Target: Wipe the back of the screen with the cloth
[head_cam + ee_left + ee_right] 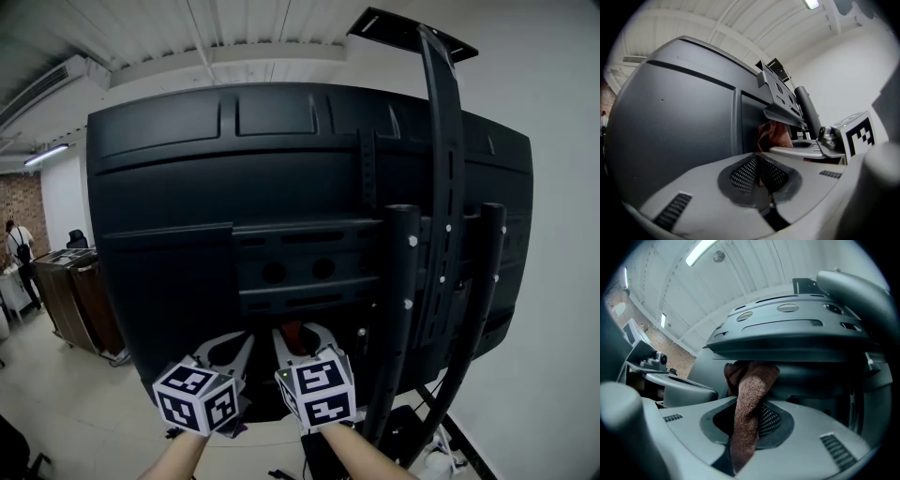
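The black back of the screen (pixel 281 187) fills the head view, mounted on a black stand. Low on the panel, my right gripper (pixel 302 330) is shut on a red-brown cloth (pixel 292 332). In the right gripper view the cloth (pixel 749 394) hangs out between the jaws, its bunched end against the screen's underside (pixel 797 333). My left gripper (pixel 242 339) sits just left of it, shut with nothing in it. In the left gripper view its jaws (pixel 757 157) lie close to the grey panel (pixel 675 117), and the cloth (pixel 772 136) shows beyond, beside the right gripper (pixel 811 149).
The stand's two black posts (pixel 398 319) and a tall curved bar (pixel 448 141) rise right of my grippers. A wooden cabinet (pixel 80 295) and a person (pixel 19 248) stand at the far left. Cables and small items lie on the floor at the bottom right (pixel 431 459).
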Action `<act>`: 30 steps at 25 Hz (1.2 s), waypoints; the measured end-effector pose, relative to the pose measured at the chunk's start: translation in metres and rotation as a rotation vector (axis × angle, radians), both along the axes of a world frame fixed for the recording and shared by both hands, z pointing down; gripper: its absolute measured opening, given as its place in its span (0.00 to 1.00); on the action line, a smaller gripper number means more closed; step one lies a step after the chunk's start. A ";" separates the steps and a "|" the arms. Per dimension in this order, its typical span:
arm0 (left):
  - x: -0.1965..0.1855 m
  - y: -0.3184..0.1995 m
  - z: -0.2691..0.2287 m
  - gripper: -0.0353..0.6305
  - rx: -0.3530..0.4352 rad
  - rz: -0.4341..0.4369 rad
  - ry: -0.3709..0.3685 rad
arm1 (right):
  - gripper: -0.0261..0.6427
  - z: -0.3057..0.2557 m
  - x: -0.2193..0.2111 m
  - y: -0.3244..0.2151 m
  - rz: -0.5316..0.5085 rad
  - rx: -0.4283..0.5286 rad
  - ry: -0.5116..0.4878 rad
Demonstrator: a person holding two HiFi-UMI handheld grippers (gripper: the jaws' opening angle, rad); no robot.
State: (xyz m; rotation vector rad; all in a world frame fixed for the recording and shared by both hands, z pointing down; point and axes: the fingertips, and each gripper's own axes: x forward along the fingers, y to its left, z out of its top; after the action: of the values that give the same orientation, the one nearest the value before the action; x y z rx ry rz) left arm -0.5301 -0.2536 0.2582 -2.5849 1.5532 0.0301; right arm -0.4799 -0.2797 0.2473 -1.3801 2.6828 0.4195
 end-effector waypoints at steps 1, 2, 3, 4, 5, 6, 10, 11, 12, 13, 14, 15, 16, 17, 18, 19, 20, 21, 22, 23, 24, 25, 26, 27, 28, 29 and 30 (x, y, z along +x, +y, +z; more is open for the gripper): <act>-0.005 0.002 0.000 0.07 0.004 -0.009 0.003 | 0.14 -0.001 -0.009 0.004 -0.023 0.007 -0.004; -0.012 0.005 -0.001 0.07 0.009 -0.020 0.006 | 0.14 -0.003 -0.020 0.011 -0.054 0.015 -0.006; -0.020 0.010 -0.001 0.07 0.016 -0.035 0.011 | 0.14 -0.004 -0.033 0.019 -0.089 0.023 -0.002; -0.031 0.015 0.000 0.07 0.024 -0.056 0.017 | 0.14 -0.004 -0.047 0.027 -0.124 0.031 0.006; -0.044 0.021 0.000 0.07 0.033 -0.082 0.023 | 0.14 -0.003 -0.061 0.034 -0.155 0.038 0.016; -0.058 0.026 0.001 0.07 0.040 -0.112 0.027 | 0.14 -0.002 -0.075 0.041 -0.183 0.045 0.024; -0.114 0.042 0.010 0.07 0.038 -0.222 0.031 | 0.14 0.008 -0.132 0.059 -0.287 0.043 0.025; -0.127 0.046 0.014 0.07 0.033 -0.244 0.032 | 0.14 0.011 -0.147 0.063 -0.310 0.040 0.024; -0.140 0.050 0.018 0.07 0.028 -0.265 0.032 | 0.14 0.015 -0.161 0.067 -0.332 0.037 0.024; -0.152 0.054 0.023 0.07 0.024 -0.286 0.031 | 0.14 0.020 -0.175 0.070 -0.352 0.032 0.022; -0.164 0.058 0.028 0.07 0.019 -0.307 0.031 | 0.14 0.026 -0.188 0.073 -0.372 0.026 0.021; -0.176 0.062 0.034 0.07 0.013 -0.328 0.034 | 0.14 0.033 -0.200 0.076 -0.390 0.016 0.021; -0.188 0.066 0.039 0.07 0.007 -0.349 0.039 | 0.14 0.039 -0.212 0.077 -0.404 0.005 0.022; -0.200 0.069 0.044 0.07 0.000 -0.370 0.043 | 0.14 0.046 -0.224 0.079 -0.415 -0.005 0.026; -0.211 0.071 0.049 0.07 -0.008 -0.390 0.049 | 0.14 0.051 -0.235 0.079 -0.422 -0.014 0.029; -0.222 0.073 0.054 0.07 -0.015 -0.407 0.054 | 0.14 0.055 -0.245 0.079 -0.428 -0.022 0.031; -0.231 0.074 0.058 0.07 -0.021 -0.424 0.058 | 0.14 0.060 -0.255 0.079 -0.433 -0.030 0.034; -0.239 0.076 0.062 0.07 -0.027 -0.441 0.062 | 0.14 0.064 -0.264 0.079 -0.437 -0.039 0.036; -0.247 0.077 0.065 0.07 -0.032 -0.456 0.065 | 0.14 0.068 -0.272 0.079 -0.440 -0.044 0.039; -0.253 0.078 0.069 0.07 -0.038 -0.468 0.068 | 0.14 0.071 -0.279 0.079 -0.441 -0.044 0.041; -0.259 0.080 0.071 0.07 -0.044 -0.477 0.072 | 0.14 0.074 -0.284 0.079 -0.441 -0.039 0.041; -0.263 0.081 0.074 0.07 -0.048 -0.483 0.075 | 0.14 0.077 -0.289 0.079 -0.440 -0.034 0.041; -0.266 0.082 0.076 0.07 -0.051 -0.487 0.078 | 0.14 0.079 -0.292 0.079 -0.439 -0.031 0.043; -0.268 0.082 0.077 0.07 -0.053 -0.490 0.081 | 0.14 0.082 -0.294 0.078 -0.438 -0.032 0.046; -0.269 0.082 0.078 0.07 -0.054 -0.491 0.083 | 0.14 0.084 -0.295 0.077 -0.437 -0.035 0.049; -0.269 0.081 0.079 0.07 -0.056 -0.489 0.083 | 0.14 0.086 -0.296 0.076 -0.434 -0.039 0.051; -0.268 0.080 0.080 0.07 -0.058 -0.485 0.083 | 0.14 0.087 -0.295 0.074 -0.429 -0.042 0.051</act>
State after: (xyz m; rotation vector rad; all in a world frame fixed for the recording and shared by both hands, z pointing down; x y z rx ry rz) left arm -0.7981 -0.1737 0.3378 -2.1975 2.1943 0.0460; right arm -0.7747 -0.2060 0.3346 -0.7703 2.9322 0.3586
